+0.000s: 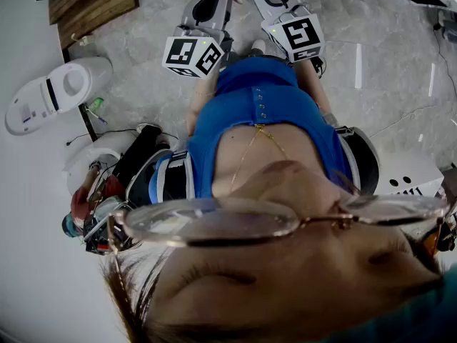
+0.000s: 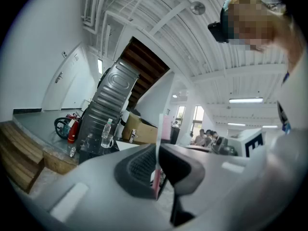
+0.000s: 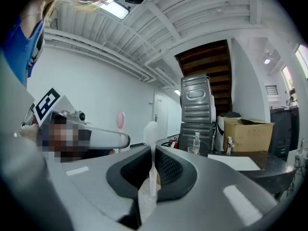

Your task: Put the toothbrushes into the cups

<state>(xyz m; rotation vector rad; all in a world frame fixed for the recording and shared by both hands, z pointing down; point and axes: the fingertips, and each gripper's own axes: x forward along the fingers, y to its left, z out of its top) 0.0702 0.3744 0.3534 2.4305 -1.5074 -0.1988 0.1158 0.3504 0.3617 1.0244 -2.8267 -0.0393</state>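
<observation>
At right gripper (image 3: pixel 153 159), white toothbrush (image 3: pixel 151 129), clamped

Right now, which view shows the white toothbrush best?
The right gripper view: the white toothbrush stands clamped between the right gripper's shut jaws, head up. In the head view I can make out only that gripper from above; the left gripper view misses it.

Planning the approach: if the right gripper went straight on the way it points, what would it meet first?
Nothing close: the right gripper, shut on the white toothbrush, faces open room, with a far wall behind. The bottle stands off to the right. Depth is unclear.
</observation>
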